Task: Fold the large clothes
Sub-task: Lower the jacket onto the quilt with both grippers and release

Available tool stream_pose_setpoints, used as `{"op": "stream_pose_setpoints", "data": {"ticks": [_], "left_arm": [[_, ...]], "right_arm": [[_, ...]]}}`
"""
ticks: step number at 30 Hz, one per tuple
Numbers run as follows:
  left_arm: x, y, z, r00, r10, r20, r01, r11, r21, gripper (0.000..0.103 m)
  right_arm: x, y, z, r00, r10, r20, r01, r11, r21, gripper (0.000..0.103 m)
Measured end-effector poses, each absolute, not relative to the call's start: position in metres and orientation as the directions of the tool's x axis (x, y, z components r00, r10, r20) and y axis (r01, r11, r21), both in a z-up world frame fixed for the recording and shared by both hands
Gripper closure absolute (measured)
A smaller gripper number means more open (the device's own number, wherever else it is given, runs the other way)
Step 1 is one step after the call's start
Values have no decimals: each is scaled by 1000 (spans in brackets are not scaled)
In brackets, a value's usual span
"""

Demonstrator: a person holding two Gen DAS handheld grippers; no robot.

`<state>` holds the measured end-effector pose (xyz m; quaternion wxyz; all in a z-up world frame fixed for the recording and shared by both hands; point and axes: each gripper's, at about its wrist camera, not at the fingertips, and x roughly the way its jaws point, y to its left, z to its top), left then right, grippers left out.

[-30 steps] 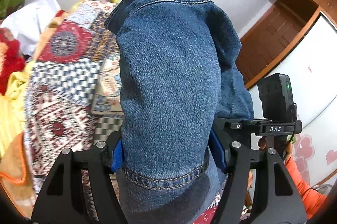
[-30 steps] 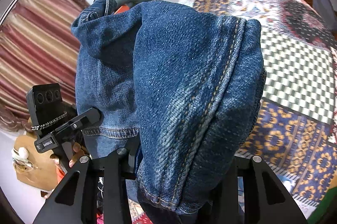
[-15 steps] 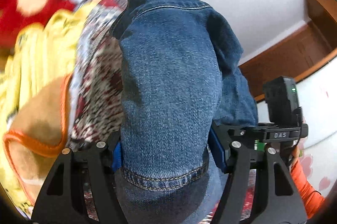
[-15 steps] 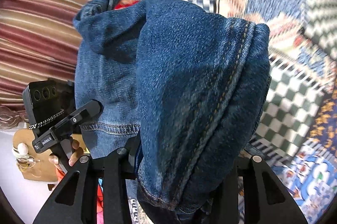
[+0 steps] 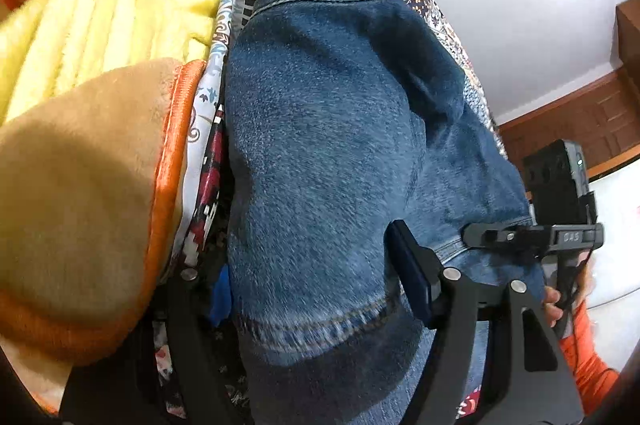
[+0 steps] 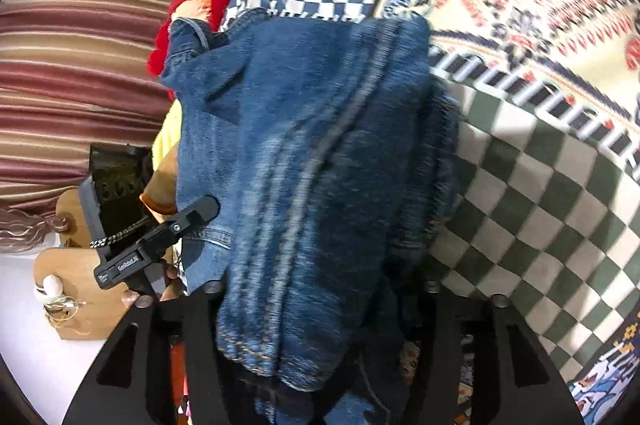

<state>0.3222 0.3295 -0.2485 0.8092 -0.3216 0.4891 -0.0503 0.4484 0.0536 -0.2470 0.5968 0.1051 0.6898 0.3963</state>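
Patchwork bedspread of checks and floral panels fills the background, with a tan orange-edged blanket and yellow fleece on the left. Nearest, the left gripper pinches the hemmed edge of the folded blue denim jeans, which rise between its fingers and drape away toward the far wall. The right gripper likewise clamps a seamed fold of the jeans. To lay this fold well, I would lower both ends together, level, keeping edges aligned and denim taut above the bedspread.
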Motion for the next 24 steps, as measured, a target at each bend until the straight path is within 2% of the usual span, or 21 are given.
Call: {"op": "stream_pose_setpoints", "data": {"ticks": [4, 6, 10, 12, 17, 21, 24], "left_arm": [[307, 310, -220, 521, -275, -808, -192, 884, -425, 34], [295, 296, -204, 526, -211, -824, -159, 927, -340, 34], [274, 276, -197, 533, -160, -831, -122, 957, -263, 34], [265, 265, -194, 536, -154, -830, -103, 964, -246, 34], [242, 249, -204, 525, -129, -841, -92, 974, -206, 24], [234, 250, -211, 515, -131, -847, -115, 969, -220, 24], [235, 253, -203, 527, -94, -845, -135, 972, -192, 24]], "right_arm": [[438, 47, -227, -217, 578, -786, -389, 688, 613, 47], [430, 41, -204, -120, 533, -837, -469, 713, 521, 46], [404, 34, -175, 59, 441, -896, -598, 734, 322, 34], [392, 31, -171, 103, 418, -903, -637, 725, 263, 34], [382, 9, -181, 107, 417, -903, -626, 734, 265, 33], [383, -6, -176, 87, 432, -897, -599, 742, 299, 33], [377, -3, -161, 124, 406, -905, -623, 742, 247, 33]]}}
